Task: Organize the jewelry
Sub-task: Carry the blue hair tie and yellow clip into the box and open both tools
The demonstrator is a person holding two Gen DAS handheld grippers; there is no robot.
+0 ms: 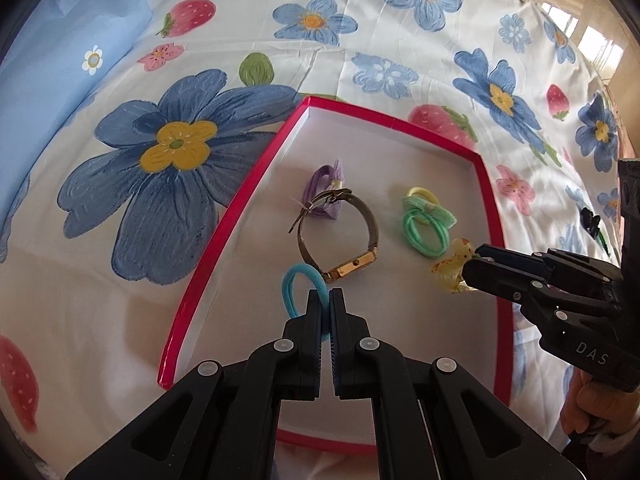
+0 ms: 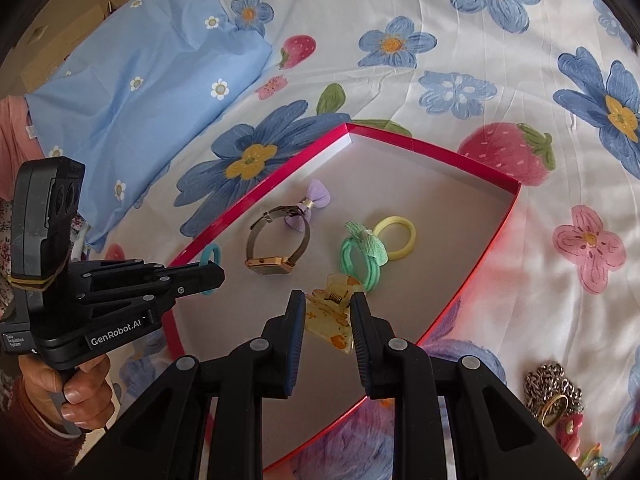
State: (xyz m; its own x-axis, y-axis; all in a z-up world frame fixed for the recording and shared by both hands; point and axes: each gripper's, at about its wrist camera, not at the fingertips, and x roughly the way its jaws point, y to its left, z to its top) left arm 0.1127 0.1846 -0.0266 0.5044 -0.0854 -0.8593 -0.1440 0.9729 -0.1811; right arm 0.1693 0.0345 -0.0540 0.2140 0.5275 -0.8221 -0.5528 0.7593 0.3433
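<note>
A shallow box with a red rim (image 1: 248, 184) (image 2: 460, 156) lies on a flowered bedsheet. In it lie a gold watch (image 1: 352, 268) (image 2: 270, 266), a purple bow tie (image 1: 322, 188) (image 2: 314, 196), and green (image 1: 424, 232) (image 2: 356, 260) and yellow (image 2: 396, 238) hair ties. My left gripper (image 1: 326, 294) (image 2: 218, 272) is shut on a blue hair tie (image 1: 300, 280) (image 2: 210, 254) over the box's near left part. My right gripper (image 2: 326, 300) (image 1: 470, 266) is shut on a yellow translucent hair claw (image 2: 330, 316) (image 1: 454, 266) above the box's right side.
A blue pillow (image 2: 132, 80) lies at the back left. A pile of chains, a ring and pink trinkets (image 2: 556, 400) lies on the sheet right of the box.
</note>
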